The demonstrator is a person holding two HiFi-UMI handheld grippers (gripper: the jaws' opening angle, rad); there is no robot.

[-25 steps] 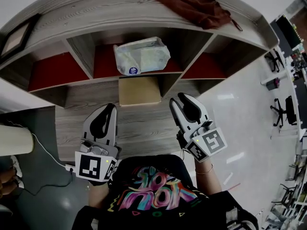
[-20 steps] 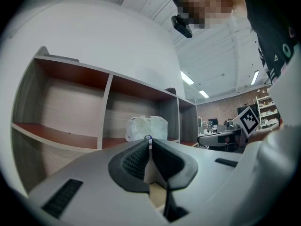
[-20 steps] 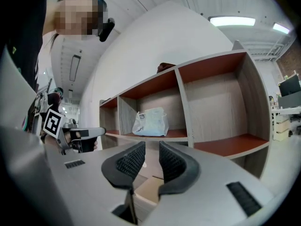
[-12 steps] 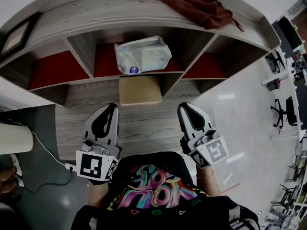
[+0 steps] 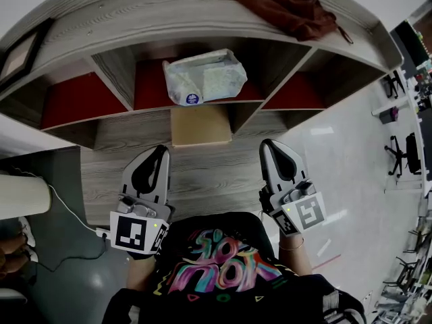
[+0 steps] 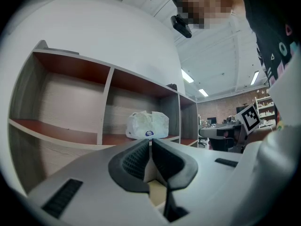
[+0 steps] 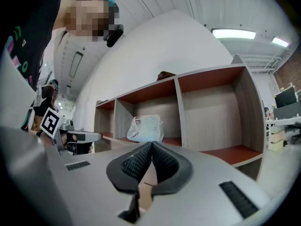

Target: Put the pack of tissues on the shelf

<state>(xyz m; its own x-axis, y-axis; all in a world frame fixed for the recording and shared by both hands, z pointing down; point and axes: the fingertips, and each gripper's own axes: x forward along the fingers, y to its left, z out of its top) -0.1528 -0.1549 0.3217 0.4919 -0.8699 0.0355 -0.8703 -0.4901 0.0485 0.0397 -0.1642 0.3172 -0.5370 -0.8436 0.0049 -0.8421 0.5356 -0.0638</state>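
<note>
My left tongs (image 5: 160, 151) and my right tongs (image 5: 268, 145) are both pressed together with nothing between them, held over the wood floor in front of the shelf (image 5: 135, 123), well apart from each other. The pack of tissues (image 5: 204, 77) lies in the middle compartment, on its red floor. Only the head view shows the brown cloth (image 5: 283, 5) heaped on the shelf top, the picture frame (image 5: 20, 52) at its left end and the cardboard box (image 5: 200, 125) just below the middle compartment. The left gripper view looks level at the pack and catches the right tongs' marker cube (image 6: 248, 118). The right gripper view catches the left tongs' marker cube (image 7: 49, 121).
</note>
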